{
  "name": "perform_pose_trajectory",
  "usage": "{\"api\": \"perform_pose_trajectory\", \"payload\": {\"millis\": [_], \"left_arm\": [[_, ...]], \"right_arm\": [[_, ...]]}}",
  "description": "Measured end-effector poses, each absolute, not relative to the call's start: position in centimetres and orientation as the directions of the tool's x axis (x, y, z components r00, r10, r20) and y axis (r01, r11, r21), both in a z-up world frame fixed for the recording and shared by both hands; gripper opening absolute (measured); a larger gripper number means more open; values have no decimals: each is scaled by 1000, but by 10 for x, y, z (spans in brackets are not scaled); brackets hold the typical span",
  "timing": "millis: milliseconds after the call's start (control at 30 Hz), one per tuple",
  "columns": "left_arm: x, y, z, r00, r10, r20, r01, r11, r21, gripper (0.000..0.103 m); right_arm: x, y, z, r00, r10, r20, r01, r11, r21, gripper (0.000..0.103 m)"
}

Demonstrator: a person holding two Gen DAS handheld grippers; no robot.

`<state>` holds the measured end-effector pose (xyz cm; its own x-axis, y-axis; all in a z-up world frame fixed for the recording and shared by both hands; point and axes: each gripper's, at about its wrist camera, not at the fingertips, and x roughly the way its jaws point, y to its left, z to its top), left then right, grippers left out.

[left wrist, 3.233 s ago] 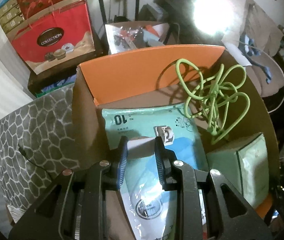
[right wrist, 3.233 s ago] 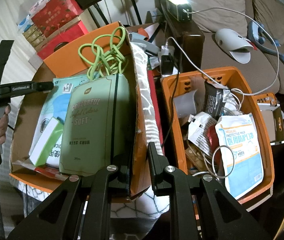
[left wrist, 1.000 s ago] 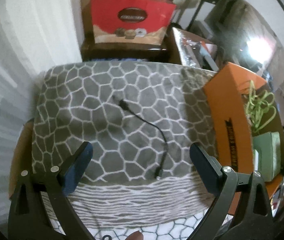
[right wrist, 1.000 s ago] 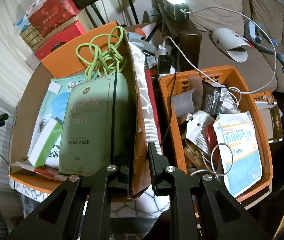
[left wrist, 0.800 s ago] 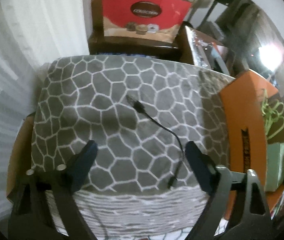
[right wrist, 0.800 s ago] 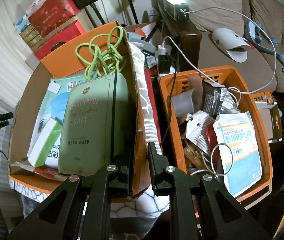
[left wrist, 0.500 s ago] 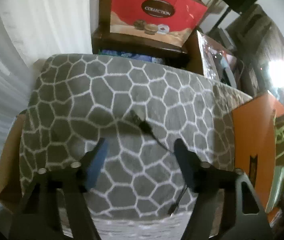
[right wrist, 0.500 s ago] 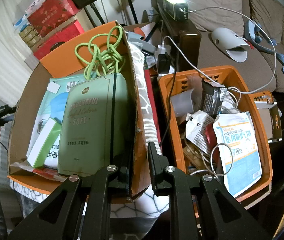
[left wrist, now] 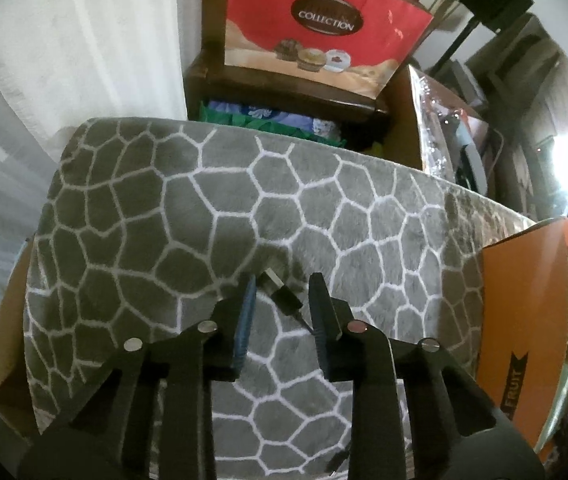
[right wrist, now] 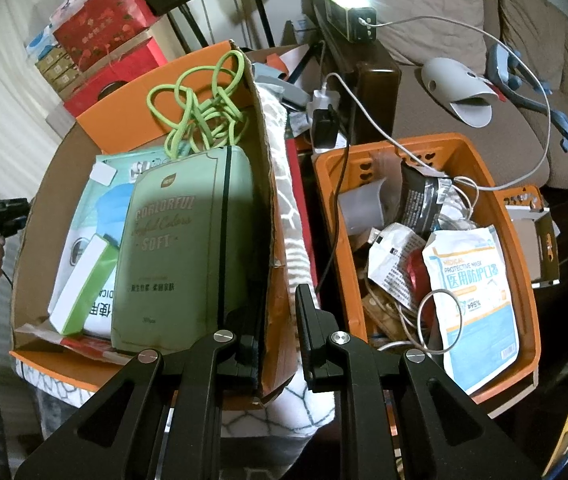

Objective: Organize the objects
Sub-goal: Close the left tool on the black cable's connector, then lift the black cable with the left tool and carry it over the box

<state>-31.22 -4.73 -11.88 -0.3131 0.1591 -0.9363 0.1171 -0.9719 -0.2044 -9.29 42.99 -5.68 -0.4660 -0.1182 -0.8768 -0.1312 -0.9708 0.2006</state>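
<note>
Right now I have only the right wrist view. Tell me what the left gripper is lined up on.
Observer: The left gripper is open, with one finger on either side of a black USB plug.
Operator: Say what the plug lies on.
Observer: It lies on a grey mat with a white honeycomb pattern.
Operator: Report what stands past the mat.
Observer: A red gift bag printed COLLECTION sits on a dark wooden stand.
</note>
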Motion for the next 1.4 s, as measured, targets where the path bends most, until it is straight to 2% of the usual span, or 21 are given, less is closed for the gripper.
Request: {"api": "perform_pose_trajectory", "payload": {"millis": [33, 333, 700, 1167, 1400], "left_arm": [[-313, -47, -120, -313, 162, -936, 117, -971, -207, 19], [-311, -48, -117, -338, 188, -922, 115, -964, -239, 9], [-288, -39, -74, -414, 249, -876, 33, -957, -288, 7], [-236, 4, 33, -536, 370, -759, -186, -929, -321, 6], [-210, 35, 68, -559, 422, -713, -283, -906, -314, 6]], "right_arm": [[-93, 430, -57, -466, -118, -877, -131, -971, 200, 16], [-93, 430, -57, -466, -117, -877, -131, -971, 200, 16], [-93, 429, -56, -466, -118, -877, -131, -971, 200, 16], [-94, 428, -57, -468, -122, -875, -133, -969, 206, 16], [-95, 425, -55, -469, -125, -874, -134, -969, 210, 16]]}}
